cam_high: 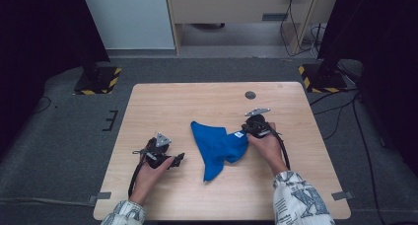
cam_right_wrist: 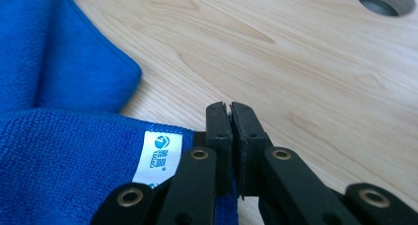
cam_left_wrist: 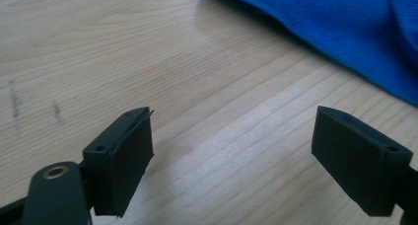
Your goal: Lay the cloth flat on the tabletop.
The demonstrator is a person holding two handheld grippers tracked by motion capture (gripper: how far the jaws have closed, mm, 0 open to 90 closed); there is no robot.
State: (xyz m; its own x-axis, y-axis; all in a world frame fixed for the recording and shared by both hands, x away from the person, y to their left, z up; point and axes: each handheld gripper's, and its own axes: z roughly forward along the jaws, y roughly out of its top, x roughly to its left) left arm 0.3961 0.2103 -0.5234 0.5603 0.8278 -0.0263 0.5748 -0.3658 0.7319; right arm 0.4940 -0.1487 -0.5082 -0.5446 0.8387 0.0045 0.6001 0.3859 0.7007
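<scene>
The wooden desk (cam_high: pixel 148 106) carries a crumpled blue cloth (cam_high: pixel 217 146) near its middle. At the cloth's right edge, the right tool (cam_right_wrist: pixel 230 111) is clamped on the fabric beside its white label (cam_right_wrist: pixel 157 158). Left of the cloth, the left tool (cam_left_wrist: pixel 231 156) gapes wide over bare wood.
</scene>
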